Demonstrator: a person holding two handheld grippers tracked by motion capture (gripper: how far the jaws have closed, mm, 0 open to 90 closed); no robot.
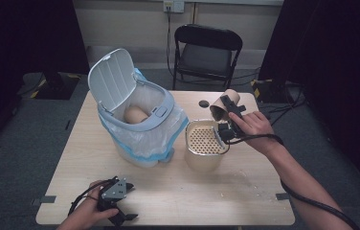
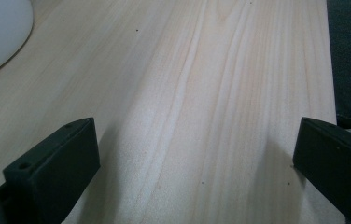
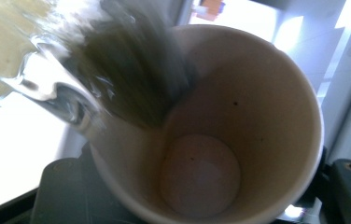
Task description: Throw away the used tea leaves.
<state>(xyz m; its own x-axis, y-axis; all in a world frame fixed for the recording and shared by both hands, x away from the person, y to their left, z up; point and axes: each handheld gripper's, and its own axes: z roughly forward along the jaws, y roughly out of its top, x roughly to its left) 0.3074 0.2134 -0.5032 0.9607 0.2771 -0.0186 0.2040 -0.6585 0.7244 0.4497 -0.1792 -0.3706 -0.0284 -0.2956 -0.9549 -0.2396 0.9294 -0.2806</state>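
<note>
Pale wood table point(image 1: 168, 191) carrying, at its far left, a white lidded bin point(image 1: 135, 110) lined with a plastic bag, lid raised. Beside it, a beige container point(image 1: 206, 146) with a perforated insert. Above the container's far rim, a brown paper cup point(image 1: 223, 106), tilted and clamped in the right gripper point(image 1: 228, 120). Near edge: left gripper point(image 1: 116, 196) resting, jaws spread, holding nothing.
</note>
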